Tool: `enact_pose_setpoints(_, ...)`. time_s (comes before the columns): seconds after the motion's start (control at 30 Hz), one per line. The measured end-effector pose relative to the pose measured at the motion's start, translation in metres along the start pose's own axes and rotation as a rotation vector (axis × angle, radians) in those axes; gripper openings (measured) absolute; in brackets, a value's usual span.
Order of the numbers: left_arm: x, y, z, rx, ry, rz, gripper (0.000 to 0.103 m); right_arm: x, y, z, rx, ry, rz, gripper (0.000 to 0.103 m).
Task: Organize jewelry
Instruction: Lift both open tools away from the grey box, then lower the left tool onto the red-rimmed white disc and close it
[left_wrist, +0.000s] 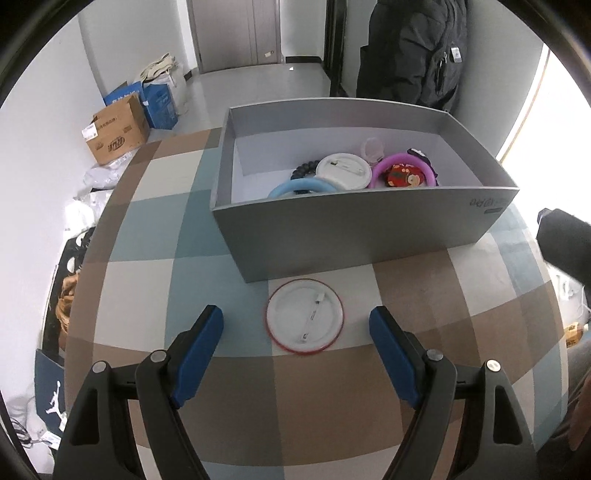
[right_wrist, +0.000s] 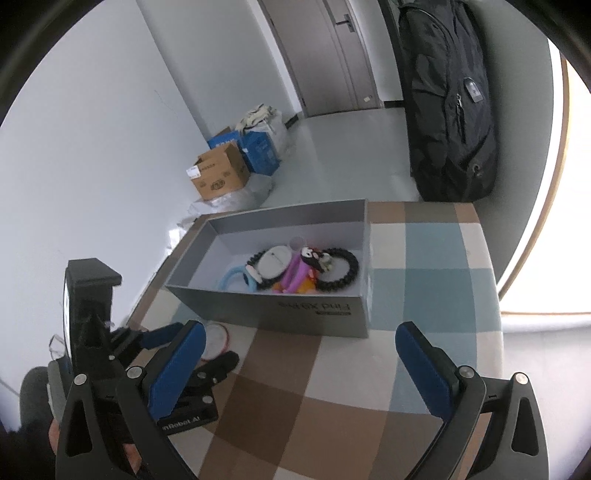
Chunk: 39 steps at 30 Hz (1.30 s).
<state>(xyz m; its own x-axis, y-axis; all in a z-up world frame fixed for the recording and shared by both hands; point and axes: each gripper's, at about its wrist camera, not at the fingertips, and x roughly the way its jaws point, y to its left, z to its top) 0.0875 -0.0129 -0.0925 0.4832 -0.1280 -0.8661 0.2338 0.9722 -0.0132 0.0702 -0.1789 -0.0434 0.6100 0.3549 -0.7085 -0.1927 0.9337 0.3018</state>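
The red-rimmed pin badge (left_wrist: 305, 316) is seen lying flat on the counter (left_wrist: 236, 373), centred just ahead of the open, empty left tool (left_wrist: 297, 325), below the grey box (left_wrist: 354, 236). The right tool (right_wrist: 299, 343), likewise open and empty, is placed farther off.

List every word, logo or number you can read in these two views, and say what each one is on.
"nRebeL.AI", first letters hidden: base plate of the left gripper.
Upside-down print, maybe "Find X9": front wall of the grey box; too blurred to be sure.
Jumping-figure logo, no words: dark blue bag.
Cardboard box print and label: too small to read.
Blue cartons: unreadable.
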Motion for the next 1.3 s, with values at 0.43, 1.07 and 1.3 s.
enact_pose_setpoints(0.43, -0.002, -0.010, 0.001, 0.055, 0.004, -0.053, 0.038, 0.001, -0.004, 0.000, 0.020, 0.007, -0.007, 0.103)
enact_pose_setpoints(1.07, -0.059, -0.015, 0.013, 0.032, -0.137, -0.159, 0.038, -0.003, -0.004, 0.005, 0.055, -0.002, 0.066, 0.074)
enact_pose_setpoints(1.3, -0.070, -0.009, 0.035, 0.013, -0.190, -0.182, 0.038, -0.005, -0.005, 0.014, 0.073, -0.022, 0.105, 0.052)
